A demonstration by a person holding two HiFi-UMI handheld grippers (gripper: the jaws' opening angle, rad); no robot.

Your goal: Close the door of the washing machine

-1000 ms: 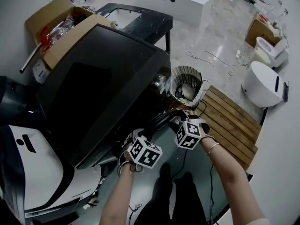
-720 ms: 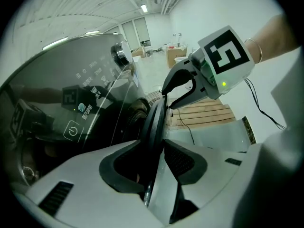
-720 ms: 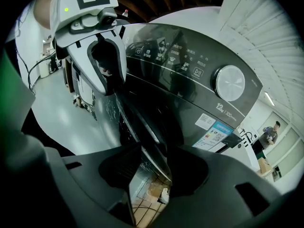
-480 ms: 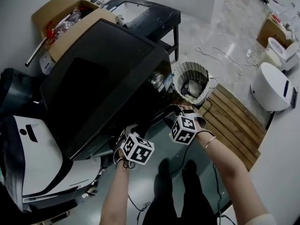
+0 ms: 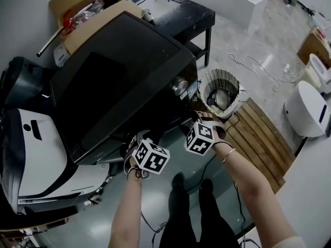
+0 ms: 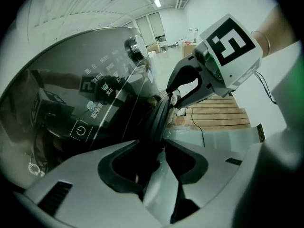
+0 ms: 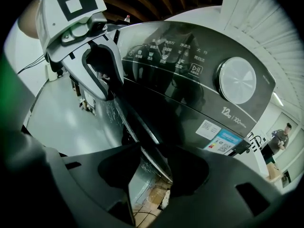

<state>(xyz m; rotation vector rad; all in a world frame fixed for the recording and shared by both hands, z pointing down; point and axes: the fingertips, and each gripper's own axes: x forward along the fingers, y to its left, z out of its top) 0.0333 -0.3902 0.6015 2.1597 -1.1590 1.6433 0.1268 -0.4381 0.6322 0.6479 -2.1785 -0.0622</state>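
Left gripper: my left gripper (image 6: 157, 161) has just been opening its jaws. They now stand wide, astride the door's (image 6: 159, 120) dark rim without clamping it.
Right gripper: my right gripper (image 7: 153, 171) has also just been opening. Its jaws are apart, with the door's thin edge running between them.
Door: at the front of the washing machine (image 5: 119, 81), below the control panel (image 7: 180, 56), its free edge out towards me.
Floor: a round bin (image 5: 220, 89) sits by the machine's front right corner.

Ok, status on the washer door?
Left gripper, right gripper: jaws just been opening, edge of door between each pair, not clamped. Door not yet shut. Basket beside right gripper.
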